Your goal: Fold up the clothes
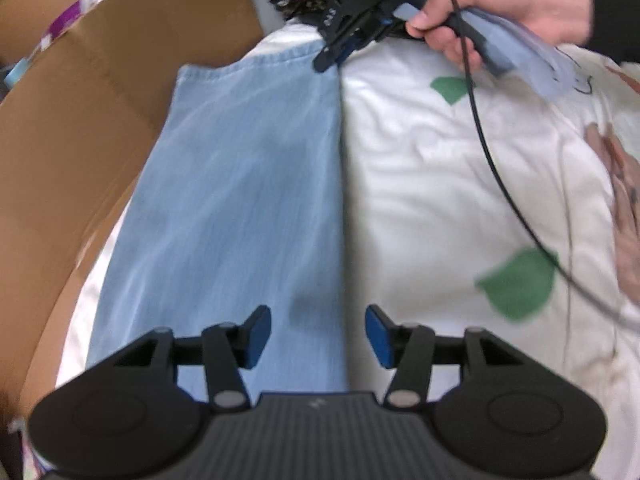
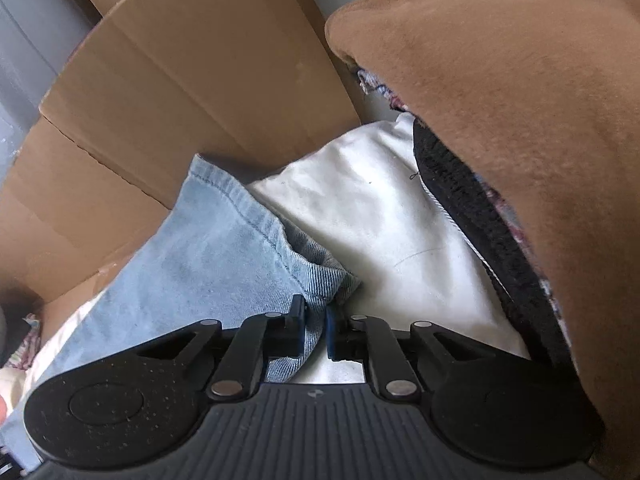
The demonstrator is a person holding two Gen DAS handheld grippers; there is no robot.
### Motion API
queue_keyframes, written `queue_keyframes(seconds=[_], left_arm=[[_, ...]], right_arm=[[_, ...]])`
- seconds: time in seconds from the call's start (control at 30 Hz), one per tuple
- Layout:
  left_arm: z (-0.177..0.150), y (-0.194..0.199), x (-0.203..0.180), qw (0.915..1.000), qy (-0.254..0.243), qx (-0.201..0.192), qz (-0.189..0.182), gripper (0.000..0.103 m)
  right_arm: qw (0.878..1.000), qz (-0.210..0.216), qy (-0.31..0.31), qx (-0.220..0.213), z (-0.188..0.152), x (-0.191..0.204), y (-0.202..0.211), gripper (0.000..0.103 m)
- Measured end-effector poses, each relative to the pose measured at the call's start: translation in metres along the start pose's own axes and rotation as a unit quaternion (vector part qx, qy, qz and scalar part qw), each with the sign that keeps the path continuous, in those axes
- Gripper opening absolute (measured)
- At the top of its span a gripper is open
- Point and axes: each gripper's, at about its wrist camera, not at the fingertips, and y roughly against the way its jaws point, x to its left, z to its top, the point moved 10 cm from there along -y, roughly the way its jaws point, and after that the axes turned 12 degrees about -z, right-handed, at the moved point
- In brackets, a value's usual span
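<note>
The jeans [image 1: 240, 184] lie as one long, narrow strip of pale, soft-washed denim on the bed [image 1: 440, 184], their long axis running from the near edge straight to the far hem. The right hand-held gripper [image 2: 316, 332] is clamped on the far right corner of that hem, where the stitched denim bunches between the pads. The left hand-held gripper [image 1: 318, 336] hangs over the near end, its jaws apart and empty, straddling the strip's right edge. The bed cover is white, wrinkled cotton with green patches. A stiff cardboard box [image 1: 100, 128] stands left; a brown fleece garment [image 2: 500, 92] tops a pile at the far right.
</note>
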Motion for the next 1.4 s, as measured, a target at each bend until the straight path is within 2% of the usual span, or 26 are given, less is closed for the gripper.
queue_keyframes(seconds=[0.07, 0.17, 0.23, 0.3, 0.4, 0.6, 0.67, 0.73, 0.8, 0.9, 1.0, 1.1, 1.23, 1.3, 1.4], left_arm=[[-0.021, 0.013, 0.001, 0.9997, 0.022, -0.004, 0.007, 0.055], [-0.049, 0.032, 0.001, 0.9983, 0.057, -0.010, 0.014, 0.057], [-0.063, 0.043, 0.002, 0.9958, 0.089, -0.022, 0.012, 0.060], [-0.075, 0.050, 0.003, 0.9932, 0.111, -0.033, 0.011, 0.060], [-0.086, 0.056, 0.001, 0.9922, 0.114, -0.046, 0.016, 0.066], [-0.097, 0.056, -0.004, 0.9916, 0.108, -0.070, 0.016, 0.072], [-0.100, 0.057, -0.006, 0.9900, 0.109, -0.089, 0.009, 0.074], [-0.102, 0.056, -0.011, 0.9905, 0.098, -0.096, -0.009, 0.076], [-0.103, 0.052, -0.014, 0.9931, 0.076, -0.089, -0.007, 0.076], [-0.104, 0.044, -0.012, 0.9930, 0.078, -0.089, -0.006, 0.076], [-0.107, 0.034, -0.009, 0.9918, 0.088, -0.092, 0.001, 0.076], [-0.108, 0.026, -0.009, 0.9909, 0.089, -0.101, 0.003, 0.077], [-0.109, 0.019, -0.006, 0.9865, 0.121, -0.111, 0.001, 0.079], [-0.109, 0.014, -0.008, 0.9880, 0.110, -0.107, 0.012, 0.079], [-0.109, 0.013, -0.012, 0.9886, 0.100, -0.108, 0.032, 0.079]], right_arm=[[1.000, -0.003, 0.009, 0.005, 0.001, 0.001, 0.001, 0.010], [0.999, -0.012, 0.025, 0.016, 0.001, 0.002, 0.006, 0.018], [0.998, -0.026, 0.055, 0.013, -0.001, 0.008, 0.013, 0.045], [0.996, -0.035, 0.086, 0.009, -0.001, 0.014, 0.024, 0.048], [0.992, -0.045, 0.116, 0.018, -0.001, 0.024, 0.036, 0.051], [0.980, -0.066, 0.185, 0.040, -0.023, 0.045, 0.064, 0.053], [0.974, -0.068, 0.213, 0.048, -0.033, 0.052, 0.074, 0.053], [0.967, -0.059, 0.237, 0.072, -0.048, 0.059, 0.083, 0.053], [0.959, -0.046, 0.264, 0.088, -0.063, 0.068, 0.087, 0.052], [0.946, -0.027, 0.304, 0.112, -0.086, 0.080, 0.095, 0.052], [0.945, -0.006, 0.299, 0.135, -0.110, 0.093, 0.091, 0.052], [0.944, 0.012, 0.300, 0.134, -0.130, 0.107, 0.087, 0.052], [0.942, 0.020, 0.303, 0.145, -0.158, 0.118, 0.087, 0.052], [0.938, 0.024, 0.312, 0.150, -0.174, 0.124, 0.087, 0.052], [0.940, 0.038, 0.305, 0.150, -0.188, 0.133, 0.090, 0.052]])
